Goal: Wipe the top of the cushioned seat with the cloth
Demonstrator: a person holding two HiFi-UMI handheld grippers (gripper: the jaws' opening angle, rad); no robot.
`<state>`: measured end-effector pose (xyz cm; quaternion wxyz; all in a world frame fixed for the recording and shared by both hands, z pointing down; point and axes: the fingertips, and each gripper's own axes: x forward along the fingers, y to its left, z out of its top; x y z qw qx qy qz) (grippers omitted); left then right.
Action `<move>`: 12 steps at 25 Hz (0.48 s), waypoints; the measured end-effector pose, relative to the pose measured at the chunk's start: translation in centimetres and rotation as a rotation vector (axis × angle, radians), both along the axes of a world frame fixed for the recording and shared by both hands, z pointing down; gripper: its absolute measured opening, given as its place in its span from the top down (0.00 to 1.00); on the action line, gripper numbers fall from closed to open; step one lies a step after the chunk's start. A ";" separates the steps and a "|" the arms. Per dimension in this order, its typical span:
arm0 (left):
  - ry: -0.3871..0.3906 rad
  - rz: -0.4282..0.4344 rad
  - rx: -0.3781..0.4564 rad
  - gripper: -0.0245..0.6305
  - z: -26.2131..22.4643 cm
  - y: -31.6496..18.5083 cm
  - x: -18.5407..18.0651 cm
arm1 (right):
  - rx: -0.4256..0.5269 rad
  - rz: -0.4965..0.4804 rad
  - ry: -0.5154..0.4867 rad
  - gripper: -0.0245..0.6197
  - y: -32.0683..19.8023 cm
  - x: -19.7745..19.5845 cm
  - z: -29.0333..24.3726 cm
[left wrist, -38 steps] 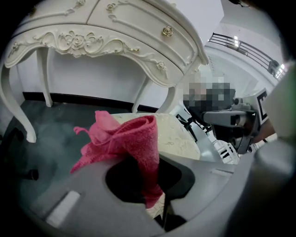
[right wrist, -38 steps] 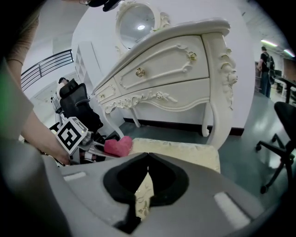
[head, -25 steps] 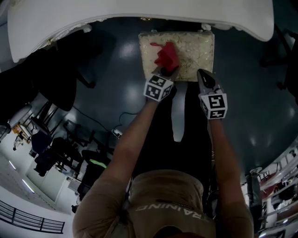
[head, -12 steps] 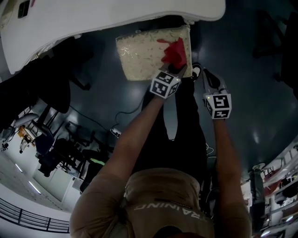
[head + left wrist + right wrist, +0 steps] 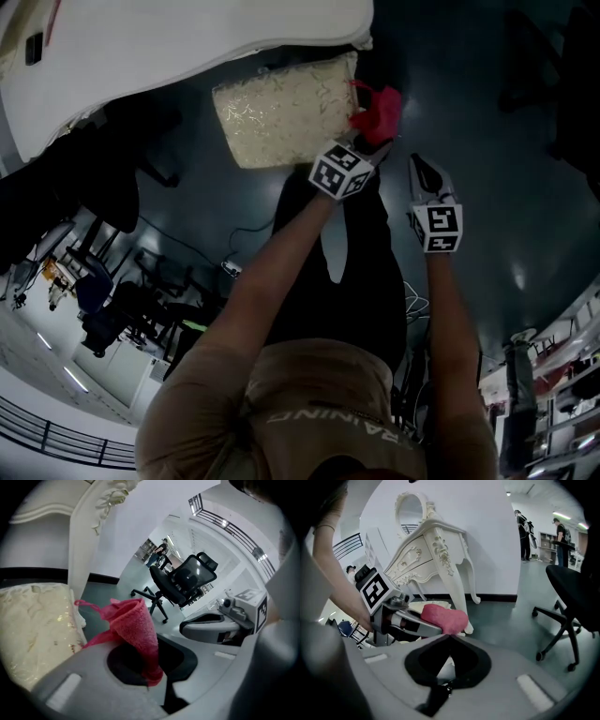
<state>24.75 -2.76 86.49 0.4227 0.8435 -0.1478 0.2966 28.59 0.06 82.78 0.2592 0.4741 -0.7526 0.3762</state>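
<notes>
Red cloth [image 5: 378,108], clamped in the left gripper [image 5: 367,141], has slid off the seat's [image 5: 281,112] right edge; that stroke looks finished. Right gripper [image 5: 421,170] closed, empty.

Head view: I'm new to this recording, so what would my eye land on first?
The red cloth, pinched in the left gripper at the right edge of the pale cushioned seat. A white dresser fills the top; the right gripper is shut and empty at lower right.

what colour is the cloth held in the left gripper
Plain pinkish red; the cloth shows best in the left gripper view.
</notes>
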 end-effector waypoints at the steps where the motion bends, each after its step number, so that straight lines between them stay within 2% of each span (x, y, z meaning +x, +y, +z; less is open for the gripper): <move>1: 0.024 0.012 -0.009 0.90 -0.3 0.2 0.8 | -0.004 0.007 0.001 0.96 0.2 0.4 0.2; 7: 0.083 0.080 -0.019 0.90 -1.5 2.0 2.0 | -0.041 0.031 0.001 0.96 2.1 1.3 1.0; 12: 0.165 0.143 0.001 0.90 -3.5 3.3 -0.7 | -0.052 0.014 0.012 0.96 3.2 -0.6 0.9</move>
